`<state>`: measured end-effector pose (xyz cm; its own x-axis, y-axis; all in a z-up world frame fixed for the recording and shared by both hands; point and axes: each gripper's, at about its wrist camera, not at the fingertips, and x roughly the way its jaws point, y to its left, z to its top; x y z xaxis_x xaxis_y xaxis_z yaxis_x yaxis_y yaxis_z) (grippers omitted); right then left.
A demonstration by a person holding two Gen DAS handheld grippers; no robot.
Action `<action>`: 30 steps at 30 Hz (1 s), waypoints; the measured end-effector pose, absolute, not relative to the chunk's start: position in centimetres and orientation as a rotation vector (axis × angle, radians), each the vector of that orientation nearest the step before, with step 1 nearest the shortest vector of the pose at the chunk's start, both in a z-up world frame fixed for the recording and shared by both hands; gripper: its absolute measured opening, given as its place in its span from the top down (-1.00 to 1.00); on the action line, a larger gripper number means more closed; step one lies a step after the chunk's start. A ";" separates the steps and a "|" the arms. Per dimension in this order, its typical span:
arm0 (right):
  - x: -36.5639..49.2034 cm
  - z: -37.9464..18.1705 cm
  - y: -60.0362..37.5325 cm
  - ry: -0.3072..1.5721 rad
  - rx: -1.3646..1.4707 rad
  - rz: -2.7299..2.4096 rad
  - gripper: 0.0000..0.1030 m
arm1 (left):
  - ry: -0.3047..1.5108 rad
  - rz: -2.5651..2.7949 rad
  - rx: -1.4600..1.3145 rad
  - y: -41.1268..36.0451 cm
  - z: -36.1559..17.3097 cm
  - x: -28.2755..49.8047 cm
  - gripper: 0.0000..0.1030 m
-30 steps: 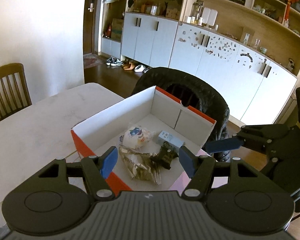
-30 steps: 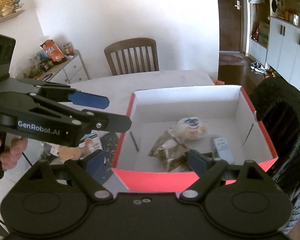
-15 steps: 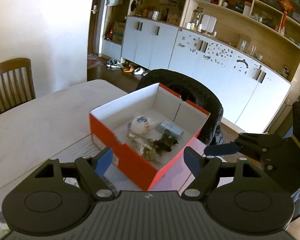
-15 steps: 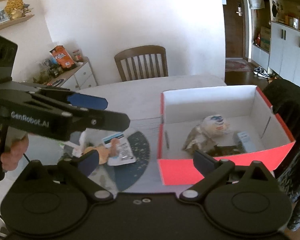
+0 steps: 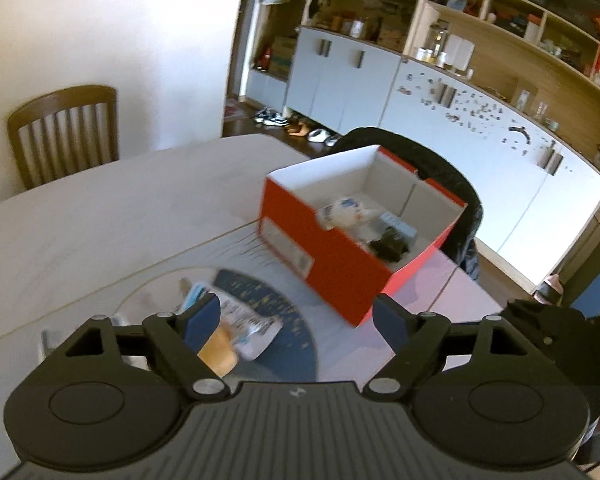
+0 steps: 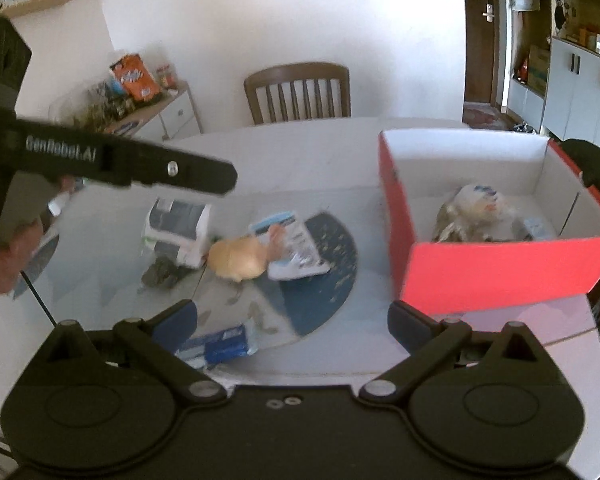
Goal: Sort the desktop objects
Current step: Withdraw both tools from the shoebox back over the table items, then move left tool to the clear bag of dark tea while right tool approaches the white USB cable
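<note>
Red box [image 6: 500, 268]: open-topped, white inside, standing on the table [image 5: 100, 216] ahead and to the right of the right gripper [image 6: 292, 322]. Contents: a white wrapped bundle [image 6: 480, 200], a crinkled packet, a pale blue-grey small box [image 5: 398, 224], a dark item [image 5: 388, 244].

Unsorted items, ahead of and between the right gripper's spread jaws: a tan rounded object [image 6: 238, 258] touching a printed white packet [image 6: 296, 246]; further left a white-and-blue carton [image 6: 178, 232] and a dark crumpled lump [image 6: 162, 276]; nearest the left jaw, a blue wrapper [image 6: 220, 346].

Left gripper [image 5: 296, 320]: jaws wide apart, empty, the tan object just inside its left jaw.

Step judged: fetching the next loose item. Advice: centre the jaws on one item only, clear of the packet it touches, before closing.

Views: only the right wrist shows the carton, lump and wrapper; the left wrist shows the box's near label. Motion blur leaves the items' identities uncertain.
</note>
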<state>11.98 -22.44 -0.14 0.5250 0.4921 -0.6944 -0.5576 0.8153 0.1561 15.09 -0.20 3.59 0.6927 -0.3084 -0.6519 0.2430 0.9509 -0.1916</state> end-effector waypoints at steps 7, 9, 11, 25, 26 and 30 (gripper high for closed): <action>10.0 -2.5 -20.1 0.838 -0.101 0.616 -0.97 | 0.747 -0.234 -0.132 3.4 1.6 13.2 -0.97; 9.5 -3.3 -19.5 0.854 -0.109 0.610 -0.97 | 0.755 -0.215 -0.127 4.0 1.0 13.0 -0.97; 9.1 -3.9 -19.0 0.864 -0.113 0.604 -0.97 | 0.760 -0.190 -0.111 4.6 0.3 12.6 -0.97; 8.9 -8.4 -16.9 0.932 -0.139 0.522 -0.97 | 0.801 -0.058 -0.005 7.5 -4.7 11.3 -0.99; 8.9 -8.7 -16.7 0.933 -0.140 0.513 -0.97 | 0.801 -0.053 0.001 7.7 -4.9 11.3 -0.99; 9.0 -9.7 -16.1 0.944 -0.143 0.489 -0.97 | 0.798 -0.037 0.018 8.1 -5.7 11.4 -0.99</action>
<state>9.05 -16.13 -9.72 0.4872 0.3390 -0.8048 -0.4613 0.8824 0.0924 11.41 8.11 -5.75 0.6974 -0.0264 -0.7161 0.0399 0.9992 0.0019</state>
